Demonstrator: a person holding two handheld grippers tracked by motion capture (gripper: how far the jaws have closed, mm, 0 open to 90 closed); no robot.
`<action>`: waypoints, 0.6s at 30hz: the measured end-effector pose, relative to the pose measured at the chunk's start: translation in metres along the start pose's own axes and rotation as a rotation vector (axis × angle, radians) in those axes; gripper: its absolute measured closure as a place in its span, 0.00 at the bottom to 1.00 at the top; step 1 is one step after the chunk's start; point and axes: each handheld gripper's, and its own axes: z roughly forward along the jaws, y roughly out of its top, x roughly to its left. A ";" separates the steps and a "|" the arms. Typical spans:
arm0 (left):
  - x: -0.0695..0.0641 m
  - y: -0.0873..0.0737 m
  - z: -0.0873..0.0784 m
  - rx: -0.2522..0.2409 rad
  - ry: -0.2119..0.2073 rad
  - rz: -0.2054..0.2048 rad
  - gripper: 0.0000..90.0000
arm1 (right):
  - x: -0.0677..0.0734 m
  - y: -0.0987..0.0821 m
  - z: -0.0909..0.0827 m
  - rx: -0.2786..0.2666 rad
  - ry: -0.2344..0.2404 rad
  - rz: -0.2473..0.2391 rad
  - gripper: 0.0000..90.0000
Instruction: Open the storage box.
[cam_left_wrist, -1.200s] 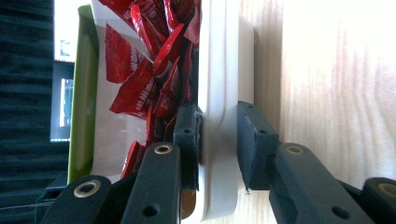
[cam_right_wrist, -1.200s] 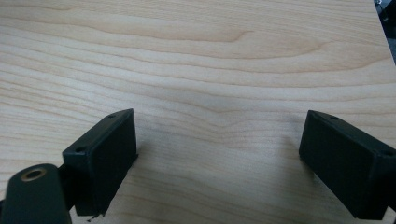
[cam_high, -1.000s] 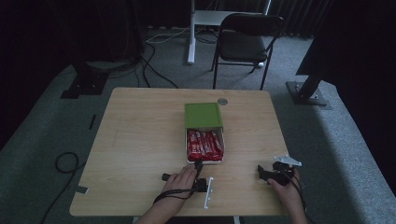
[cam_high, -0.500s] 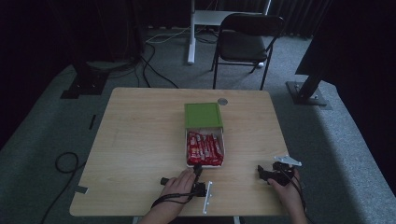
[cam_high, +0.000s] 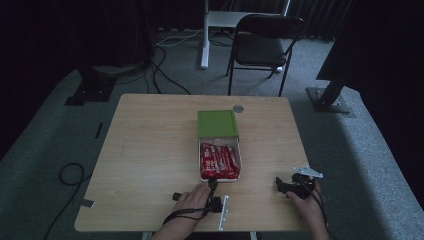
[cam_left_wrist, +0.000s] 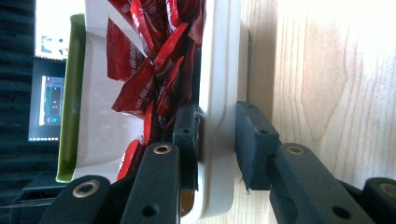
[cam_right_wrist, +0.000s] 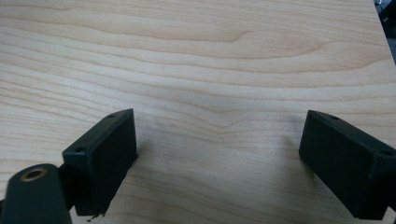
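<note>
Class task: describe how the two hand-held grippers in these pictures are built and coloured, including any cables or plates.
Both are black. The left gripper has two flat arms with round rivets, ending in blocky rectangular pads. The right gripper has the same blocky black pads and a brass-coloured rivet. In the high view, a dark cable trails from each gripper, and the right one carries a pale grey three-cornered plate.

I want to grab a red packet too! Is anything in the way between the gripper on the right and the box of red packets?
Nothing visible stands in the way. The right gripper rests open on the bare table, beside the white box of red packets. The left gripper is shut on the box's near wall.
</note>
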 end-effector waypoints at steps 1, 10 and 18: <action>0.000 0.000 -0.001 -0.001 -0.003 -0.005 0.80 | 0.000 0.000 0.000 0.000 0.000 0.000 0.12; 0.000 0.000 -0.001 -0.017 -0.018 -0.018 0.78 | 0.000 0.000 0.000 0.000 0.000 0.000 0.12; 0.003 -0.007 -0.005 -0.064 -0.101 -0.060 0.60 | 0.000 0.000 0.000 0.000 0.000 0.000 0.12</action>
